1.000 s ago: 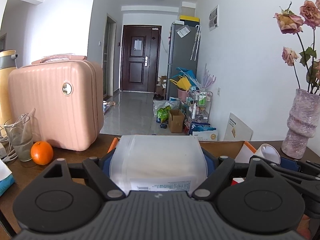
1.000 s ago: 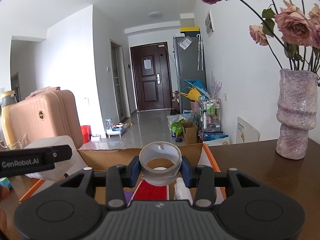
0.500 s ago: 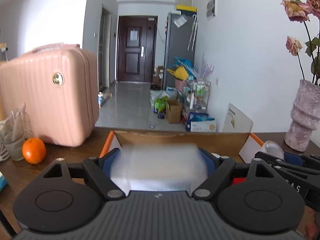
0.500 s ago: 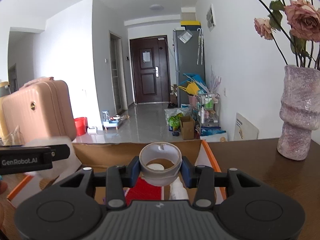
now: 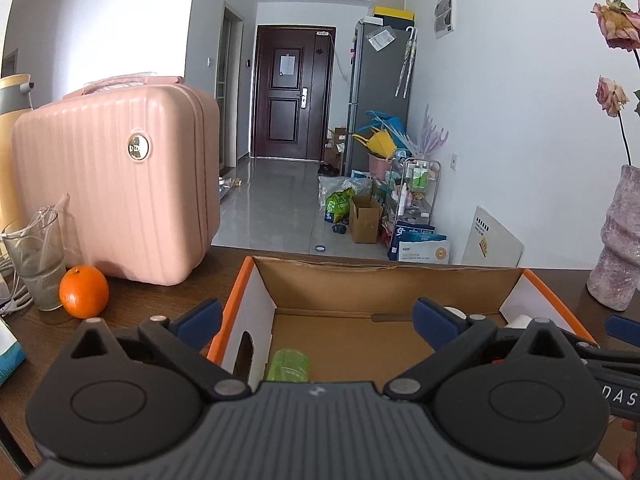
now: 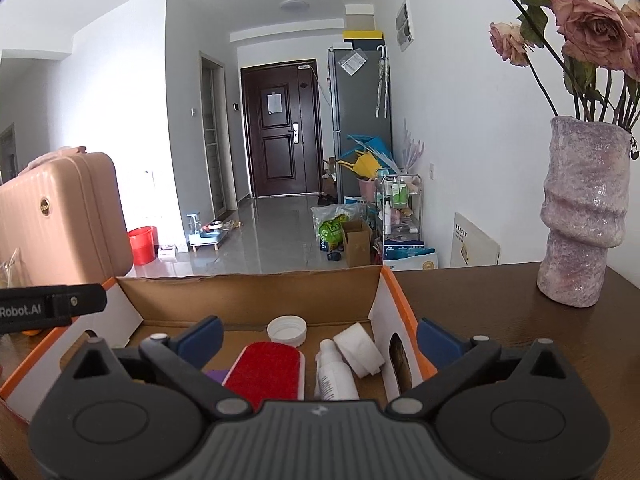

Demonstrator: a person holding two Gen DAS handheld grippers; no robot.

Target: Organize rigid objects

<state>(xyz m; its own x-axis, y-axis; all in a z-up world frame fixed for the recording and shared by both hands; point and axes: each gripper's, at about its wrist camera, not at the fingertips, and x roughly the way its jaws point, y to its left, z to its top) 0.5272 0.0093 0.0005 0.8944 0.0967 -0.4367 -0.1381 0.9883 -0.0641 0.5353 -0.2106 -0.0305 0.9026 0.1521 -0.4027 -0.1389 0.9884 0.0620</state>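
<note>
the cardboard box (image 5: pixel 384 280) stands open-topped at 12 o'clock of both grippers, its left half mostly bare floor. at 10 o'clock the pink suitcase (image 5: pixel 116 184), orange (image 5: pixel 84 297) and glass (image 5: pixel 36 264) crowd the bench (image 5: pixel 160 300). at 2 o'clock the vase (image 6: pixel 580 216) blocks the far right; bare bench lies before it.

Orange-edged cardboard box (image 5: pixel 384 280), red brush (image 6: pixel 264 372), pink suitcase (image 5: pixel 116 184)

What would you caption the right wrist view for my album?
Open right tongs hover over an orange-edged cardboard box holding a red brush, white cap and white bottle.
</note>
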